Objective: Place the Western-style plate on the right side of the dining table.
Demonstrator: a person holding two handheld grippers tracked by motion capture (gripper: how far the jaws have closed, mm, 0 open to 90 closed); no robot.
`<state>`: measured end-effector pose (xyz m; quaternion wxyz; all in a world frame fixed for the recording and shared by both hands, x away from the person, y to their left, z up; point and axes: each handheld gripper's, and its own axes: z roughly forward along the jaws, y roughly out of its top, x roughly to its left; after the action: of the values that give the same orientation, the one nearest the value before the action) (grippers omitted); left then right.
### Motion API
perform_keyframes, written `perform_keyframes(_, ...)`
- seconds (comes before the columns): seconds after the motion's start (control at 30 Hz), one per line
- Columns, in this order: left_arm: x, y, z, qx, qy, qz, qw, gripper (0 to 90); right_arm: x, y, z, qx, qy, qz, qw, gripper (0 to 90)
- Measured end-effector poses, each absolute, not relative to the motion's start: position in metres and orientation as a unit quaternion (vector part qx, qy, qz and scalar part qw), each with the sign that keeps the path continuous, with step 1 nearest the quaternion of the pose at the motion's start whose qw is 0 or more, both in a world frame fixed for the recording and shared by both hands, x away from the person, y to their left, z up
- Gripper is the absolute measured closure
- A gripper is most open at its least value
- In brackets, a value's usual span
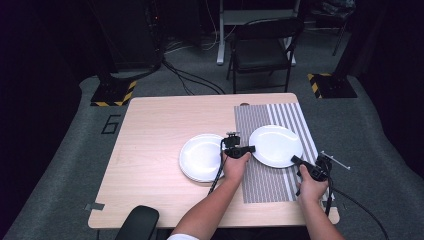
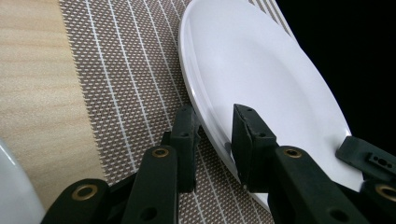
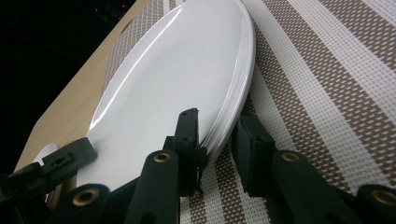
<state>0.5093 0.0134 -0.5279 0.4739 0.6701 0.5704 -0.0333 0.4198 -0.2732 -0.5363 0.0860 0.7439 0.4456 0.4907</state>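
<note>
Between the two handheld grippers, a round white ceramic plate (image 1: 276, 145) sits on a grey-and-white striped woven placemat (image 1: 260, 180) on the right half of the pale wooden worktop (image 1: 150, 150). The left gripper (image 1: 247, 149) meets the plate at its left rim, the right gripper (image 1: 297, 160) at the near right rim, so the two face each other across the dish.

From the left gripper view, the two black jaws stand partly open and straddle the plate's edge (image 2: 205, 116): one jaw is outside the rim over the placemat, the other over the plate's inner surface, with a visible gap between them. Whether either pad presses the rim cannot be told. The opposite gripper's jaw tip (image 2: 369, 158) shows at the far rim of the plate.

From the right gripper view, the jaws are likewise partly open astride the rim (image 3: 229, 126), one over the plate's face, the other outside above the striped mat (image 3: 327, 93). The plate appears tilted, its far edge toward the worktop's dark edge; firm contact is not clear.

Just beyond the left gripper's outer side, a second round white plate (image 1: 202, 157) lies on bare wood, close to the person's left hand (image 1: 235, 167). Wide open wood stretches farther left of it. To the outer side of the right gripper, the placemat runs close to the worktop's right edge, leaving little room there; the right hand (image 1: 310, 187) sits near the front corner. A black folding chair (image 1: 262, 50) stands well beyond the far edge.
</note>
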Motion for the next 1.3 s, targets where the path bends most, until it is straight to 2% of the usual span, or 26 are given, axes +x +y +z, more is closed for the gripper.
perform_keyframes(1.3,0.503,0.020,-0.522,0.666,0.571,-0.028,0.480,67.0,0.409,-0.273,-0.532,0.746,0.457,0.473,0.106,67.0)
